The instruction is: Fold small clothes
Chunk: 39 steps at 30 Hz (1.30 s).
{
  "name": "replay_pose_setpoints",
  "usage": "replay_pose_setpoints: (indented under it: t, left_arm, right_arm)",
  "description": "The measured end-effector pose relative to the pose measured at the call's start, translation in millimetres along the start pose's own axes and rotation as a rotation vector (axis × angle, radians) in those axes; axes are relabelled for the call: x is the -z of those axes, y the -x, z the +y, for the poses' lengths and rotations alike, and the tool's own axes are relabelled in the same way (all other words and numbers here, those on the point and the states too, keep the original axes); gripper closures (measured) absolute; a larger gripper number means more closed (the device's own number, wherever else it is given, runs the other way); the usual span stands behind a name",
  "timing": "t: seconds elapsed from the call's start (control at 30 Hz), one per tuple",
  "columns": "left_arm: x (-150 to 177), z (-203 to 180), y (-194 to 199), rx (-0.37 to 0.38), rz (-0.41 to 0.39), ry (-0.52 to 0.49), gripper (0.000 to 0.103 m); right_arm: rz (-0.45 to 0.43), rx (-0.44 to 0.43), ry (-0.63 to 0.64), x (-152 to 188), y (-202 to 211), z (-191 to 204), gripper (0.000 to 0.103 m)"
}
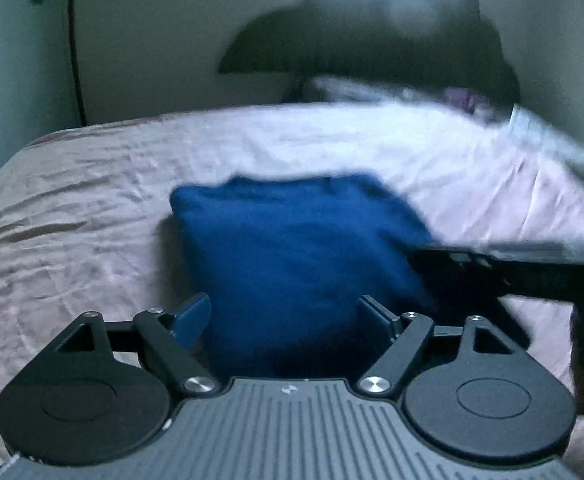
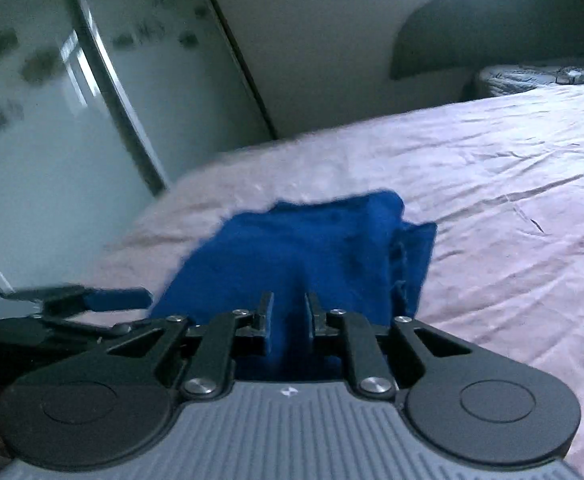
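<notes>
Two grippers at one blue garment

One folded blue garment (image 1: pixel 292 248) lies on the pink bedsheet (image 1: pixel 92 200). Left gripper (image 1: pixel 282 320) stands wide apart, astride its near edge. Only the right wrist view shows the right gripper (image 2: pixel 288 320) pinching a raised fold. Wrinkled sheet spreads bare toward the pillows (image 1: pixel 392 92).

Bare pink sheet (image 1: pixel 72 216) lies open left and far of the folded blue garment (image 1: pixel 292 252); pillows (image 1: pixel 412 94) crowd the far right.
</notes>
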<state>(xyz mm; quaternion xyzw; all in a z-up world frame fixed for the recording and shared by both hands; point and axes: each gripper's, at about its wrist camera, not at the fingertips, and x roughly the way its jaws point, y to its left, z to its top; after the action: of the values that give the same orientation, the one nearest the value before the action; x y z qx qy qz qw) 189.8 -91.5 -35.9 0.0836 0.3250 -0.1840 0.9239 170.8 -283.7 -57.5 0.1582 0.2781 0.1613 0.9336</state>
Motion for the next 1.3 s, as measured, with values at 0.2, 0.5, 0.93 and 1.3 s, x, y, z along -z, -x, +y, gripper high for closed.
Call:
replay_pose_setpoints:
  t: [0.2, 0.5, 0.93, 1.3]
  left_arm:
    - [12, 2, -2, -0.037, 0.013, 0.0, 0.016]
    - [12, -3, -1, -0.097, 0.028, 0.048, 0.011]
    - [21, -15, 3, -0.171, 0.034, 0.032, 0.008]
    - [19, -13, 6, -0.196, 0.005, 0.008, 0.006]
  right_arm:
    - [-0.018, 0.025, -0.037, 6, 12, -12, 0.088]
    - [-0.01, 0.06, 0.001, 12, 6, -1, 0.071]
    - [-0.023, 0.161, 0.165, 24, 13, 23, 0.063]
    - [-0.027, 0.134, 0.099, 26, 12, 7, 0.042]
